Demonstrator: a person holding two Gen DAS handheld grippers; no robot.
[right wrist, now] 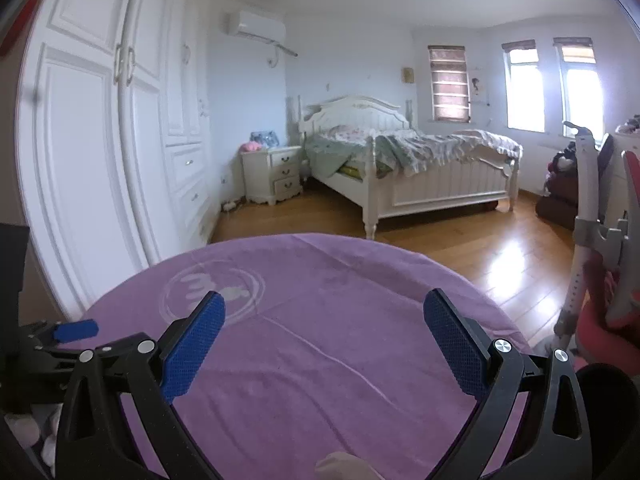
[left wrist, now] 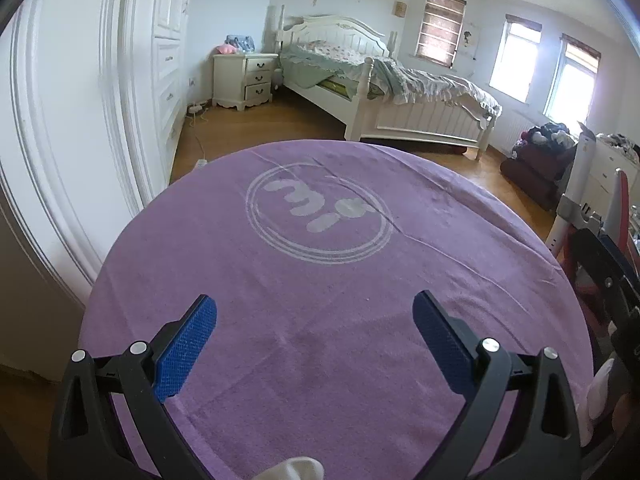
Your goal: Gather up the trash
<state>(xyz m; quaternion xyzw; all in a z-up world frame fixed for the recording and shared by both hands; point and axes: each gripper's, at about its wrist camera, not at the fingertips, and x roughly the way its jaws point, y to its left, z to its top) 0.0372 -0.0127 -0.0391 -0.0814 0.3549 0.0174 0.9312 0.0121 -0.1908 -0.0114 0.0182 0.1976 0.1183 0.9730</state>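
Note:
My left gripper [left wrist: 315, 304] is open and empty above a table covered with a purple cloth [left wrist: 320, 280] that bears a pale round logo [left wrist: 318, 218]. My right gripper [right wrist: 324, 302] is open and empty above the same purple cloth [right wrist: 320, 340]. The left gripper's blue fingertip [right wrist: 76, 330] shows at the left edge of the right wrist view. The right gripper's black frame [left wrist: 604, 272] shows at the right edge of the left wrist view. A small pale thing [left wrist: 292, 470] lies at the cloth's near edge; I cannot tell what it is. No clear trash shows.
A white wardrobe [right wrist: 100, 152] stands to the left. A white bed [right wrist: 420, 168] and a nightstand [right wrist: 276, 176] stand at the far wall on a wooden floor [right wrist: 480, 256]. A pink and white chair [right wrist: 592, 240] stands at the right. A dark pile [left wrist: 540, 160] lies under the windows.

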